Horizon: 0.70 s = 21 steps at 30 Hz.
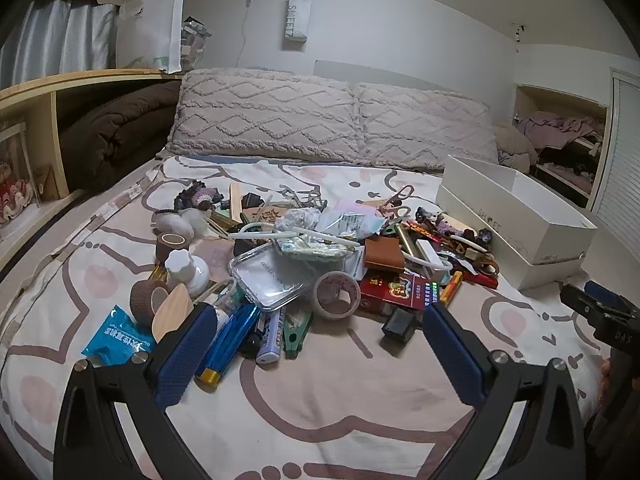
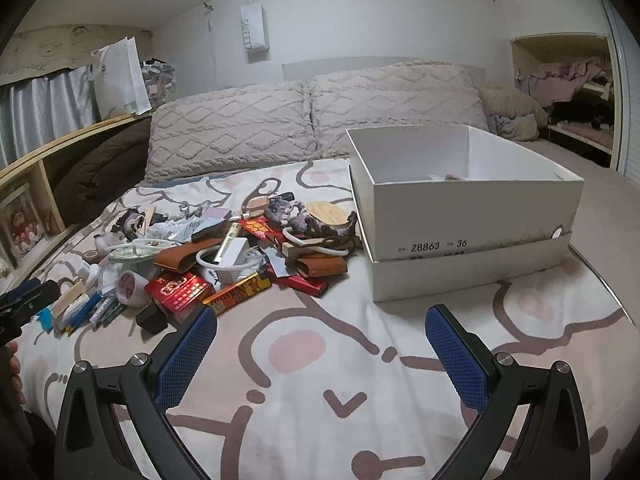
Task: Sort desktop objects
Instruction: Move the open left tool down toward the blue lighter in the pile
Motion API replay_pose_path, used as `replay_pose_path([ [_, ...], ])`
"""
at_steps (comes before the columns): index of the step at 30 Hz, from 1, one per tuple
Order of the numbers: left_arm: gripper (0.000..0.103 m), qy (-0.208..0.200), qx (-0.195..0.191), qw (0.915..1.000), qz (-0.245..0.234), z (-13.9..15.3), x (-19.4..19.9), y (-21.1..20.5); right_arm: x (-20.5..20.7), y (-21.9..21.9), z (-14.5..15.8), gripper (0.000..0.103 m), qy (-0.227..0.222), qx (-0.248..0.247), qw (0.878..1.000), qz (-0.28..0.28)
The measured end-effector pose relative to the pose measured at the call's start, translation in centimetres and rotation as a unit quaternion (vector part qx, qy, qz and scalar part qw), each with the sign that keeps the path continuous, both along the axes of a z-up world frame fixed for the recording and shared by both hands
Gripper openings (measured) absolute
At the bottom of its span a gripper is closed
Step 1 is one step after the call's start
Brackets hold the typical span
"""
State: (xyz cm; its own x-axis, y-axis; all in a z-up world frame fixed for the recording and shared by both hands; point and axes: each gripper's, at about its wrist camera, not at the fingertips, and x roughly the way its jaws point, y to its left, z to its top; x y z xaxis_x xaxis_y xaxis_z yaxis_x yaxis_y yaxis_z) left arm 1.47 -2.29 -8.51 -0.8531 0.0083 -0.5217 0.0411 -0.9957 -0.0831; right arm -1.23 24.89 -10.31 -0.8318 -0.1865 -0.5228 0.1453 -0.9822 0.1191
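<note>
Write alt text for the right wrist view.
Open right tongs hover empty over a cartoon-print bedspread. Ahead sits an open white shoebox, with a pile of small clutter to its left and pillows behind.

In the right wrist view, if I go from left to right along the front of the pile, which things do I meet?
Blue lighter → roll of tape → black block → red packet → gold-and-red bar → white shoebox.

shoebox (image 2: 460, 216) contents mostly hidden, lower clutter (image 1: 304, 248) buried
</note>
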Motion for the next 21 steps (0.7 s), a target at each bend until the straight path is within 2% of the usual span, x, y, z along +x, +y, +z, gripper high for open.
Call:
replay_pose_path([
  [10, 0.103, -0.018, 0.017, 0.9997, 0.008, -0.5, -0.7, -1.6, -0.5, 0.3, -1.0, 0.103, -0.016, -0.01, 1.0, 0.003],
  [21, 0.103, -0.063, 0.081, 0.9939, 0.039, -2.6, -1.1, -5.0, -1.3, -0.6, -2.0, 0.103, -0.047, -0.014, 0.998, 0.024],
])
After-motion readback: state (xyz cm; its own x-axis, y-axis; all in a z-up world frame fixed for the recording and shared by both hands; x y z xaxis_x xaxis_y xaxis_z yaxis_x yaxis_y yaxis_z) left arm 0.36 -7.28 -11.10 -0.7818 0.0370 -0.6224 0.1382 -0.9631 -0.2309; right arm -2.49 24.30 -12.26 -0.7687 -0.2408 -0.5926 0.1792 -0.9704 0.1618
